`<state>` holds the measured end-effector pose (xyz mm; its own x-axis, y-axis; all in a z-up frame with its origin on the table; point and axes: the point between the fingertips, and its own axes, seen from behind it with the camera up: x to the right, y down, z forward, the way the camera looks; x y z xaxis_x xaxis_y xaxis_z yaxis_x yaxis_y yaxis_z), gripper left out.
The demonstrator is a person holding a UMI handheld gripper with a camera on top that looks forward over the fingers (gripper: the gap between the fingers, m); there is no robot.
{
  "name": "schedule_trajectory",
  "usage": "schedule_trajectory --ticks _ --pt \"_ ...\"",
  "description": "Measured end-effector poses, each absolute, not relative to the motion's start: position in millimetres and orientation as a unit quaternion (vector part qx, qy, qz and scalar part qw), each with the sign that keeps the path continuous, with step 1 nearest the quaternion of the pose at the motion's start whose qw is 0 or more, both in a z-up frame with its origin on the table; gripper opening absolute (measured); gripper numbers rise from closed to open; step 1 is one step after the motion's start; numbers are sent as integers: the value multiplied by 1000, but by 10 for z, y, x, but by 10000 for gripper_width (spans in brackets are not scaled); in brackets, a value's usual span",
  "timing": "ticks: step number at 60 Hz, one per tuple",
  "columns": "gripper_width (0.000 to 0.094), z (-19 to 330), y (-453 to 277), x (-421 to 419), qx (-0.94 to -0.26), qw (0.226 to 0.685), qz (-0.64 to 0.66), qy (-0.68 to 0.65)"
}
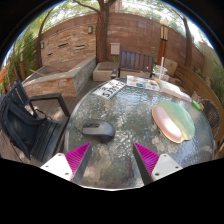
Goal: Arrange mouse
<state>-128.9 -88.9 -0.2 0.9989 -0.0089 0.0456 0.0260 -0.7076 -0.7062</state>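
Observation:
A dark grey computer mouse (97, 128) lies on the round glass table (125, 115), just ahead of my left finger and a little to its right. A pale green oval pad (173, 120) lies on the table to the right, beyond my right finger. My gripper (112, 160) is open and empty, its two magenta pads (76, 156) spread wide above the near part of the table. Nothing stands between the fingers.
A black chair (22, 115) stands at the table's left. A white keyboard-like object (109, 88) and other small items lie at the table's far side. Outdoor sofas (135, 66) and a brick wall (70, 40) lie beyond.

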Motion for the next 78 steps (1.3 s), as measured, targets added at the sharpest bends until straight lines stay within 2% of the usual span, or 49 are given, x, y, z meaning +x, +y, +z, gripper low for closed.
schedule_trajectory --ticks 7,26,31,37,48,51,54,58,64,70,74,78 --pt "846 -127 -510 -1402 -923 382 -29 -27" --pt "835 -135 338 -1290 -919 390 -51 -33" --pt "744 -180 427 -1294 -922 383 -39 -29" --pt "492 -219 425 -1434 -926 376 1 -16" --pt "373 -211 430 -1434 -929 369 0 -10" --pt "366 -155 421 -1492 -930 368 14 -10" --pt "339 25 452 -1544 -923 383 26 -14" --pt "339 465 528 -1618 -907 418 42 -30" --pt "339 1407 673 -1595 -866 493 71 -40" --pt "340 2252 780 -1137 -828 555 80 -20" --pt "339 2539 795 -518 -815 576 69 4" --pt "339 2441 885 63 -818 572 39 30"
